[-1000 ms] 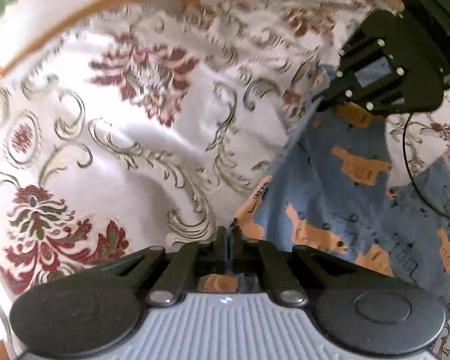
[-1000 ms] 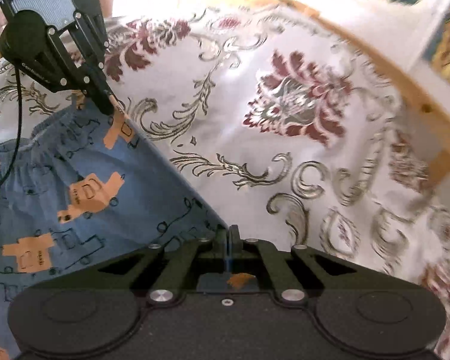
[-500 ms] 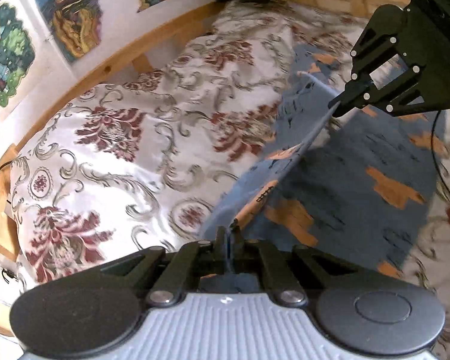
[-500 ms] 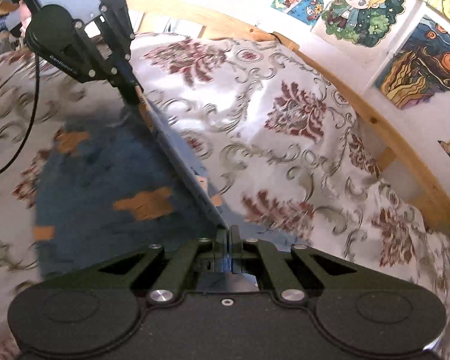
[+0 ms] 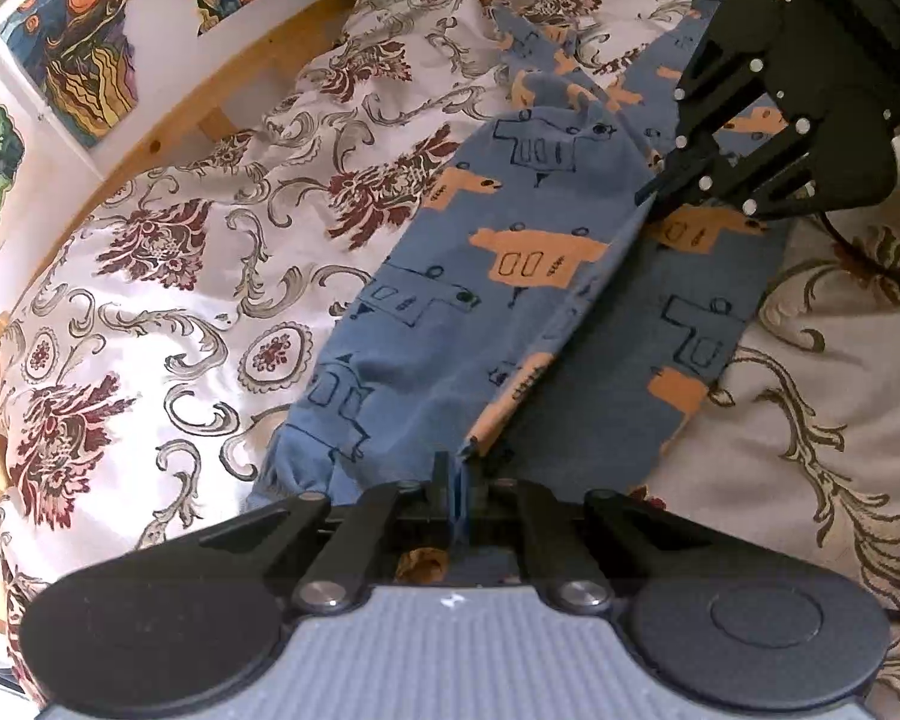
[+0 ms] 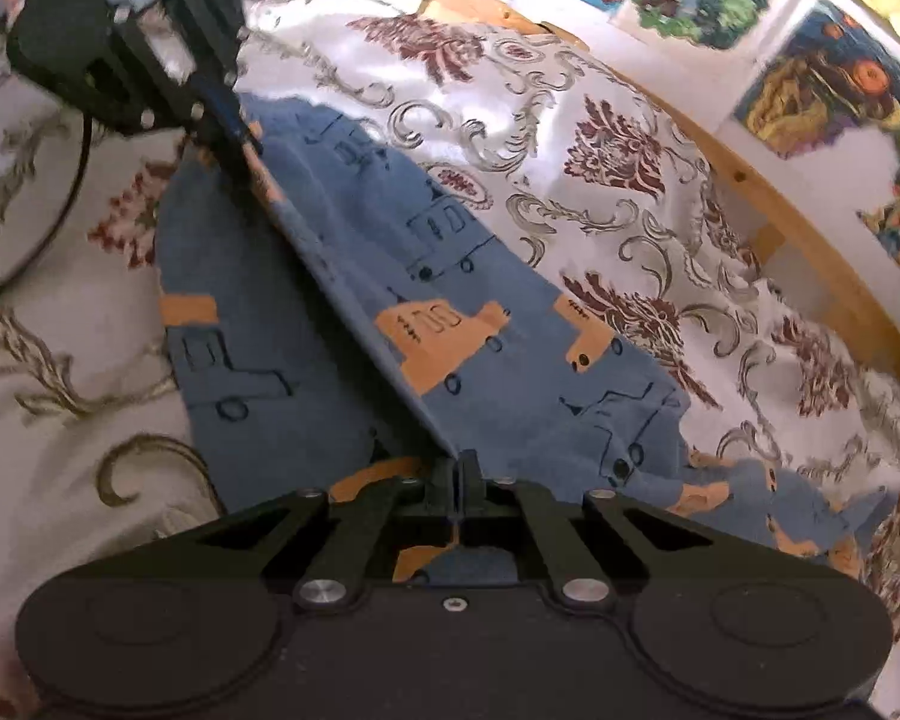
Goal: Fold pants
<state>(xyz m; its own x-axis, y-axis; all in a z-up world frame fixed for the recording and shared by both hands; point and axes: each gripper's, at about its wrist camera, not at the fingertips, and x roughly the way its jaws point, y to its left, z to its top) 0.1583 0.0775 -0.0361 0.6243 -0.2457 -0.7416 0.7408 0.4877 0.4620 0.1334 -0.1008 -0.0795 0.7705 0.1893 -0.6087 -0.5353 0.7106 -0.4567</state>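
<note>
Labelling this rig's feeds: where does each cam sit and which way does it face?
Left wrist: on the left gripper, facing along the pants edge toward the right gripper; posters at left.
Right wrist: on the right gripper, facing back along that edge at the left gripper; posters at right.
Shared: pants, bedspread, wooden rail.

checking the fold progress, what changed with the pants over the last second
Both claws, left and right, carried the taut edge of the pants across, so one layer now drapes over the other on the bedspread. Both stay clamped on that edge.
</note>
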